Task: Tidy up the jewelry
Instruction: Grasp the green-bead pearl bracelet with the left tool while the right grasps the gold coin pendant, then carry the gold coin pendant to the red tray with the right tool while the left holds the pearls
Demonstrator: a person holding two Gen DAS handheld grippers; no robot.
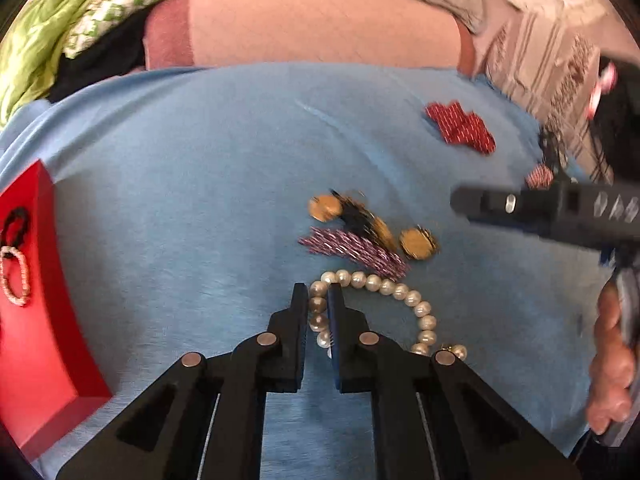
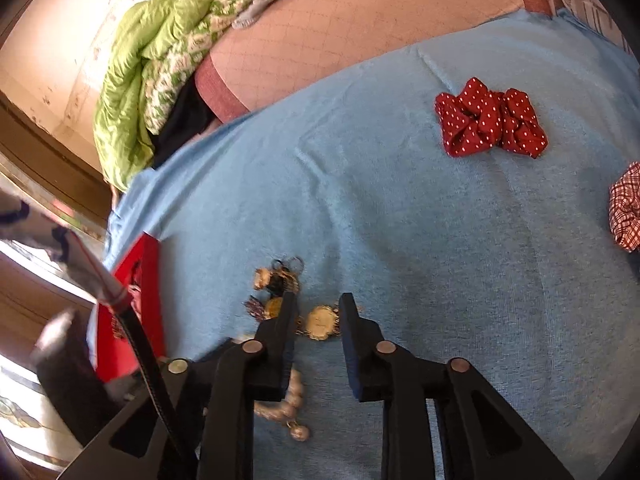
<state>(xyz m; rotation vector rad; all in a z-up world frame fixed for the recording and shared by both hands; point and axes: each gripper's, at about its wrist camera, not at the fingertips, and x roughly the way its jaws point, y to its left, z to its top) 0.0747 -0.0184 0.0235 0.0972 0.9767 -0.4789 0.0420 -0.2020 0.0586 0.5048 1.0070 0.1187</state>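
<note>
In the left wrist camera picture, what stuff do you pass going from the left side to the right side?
Red open box holding small bead bracelets → white pearl bracelet with the left gripper closing on it → red white-dotted fabric scrunchie → black right gripper.

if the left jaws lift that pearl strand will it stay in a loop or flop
Probably flop: the pearl strand lies in a loose curve of separate beads on the blue cloth, so it should drape from wherever the left gripper pinches it. The round, glossy beads may slip between the jaws. Its free end, near a small gold piece, will likely dangle and swing.
</note>
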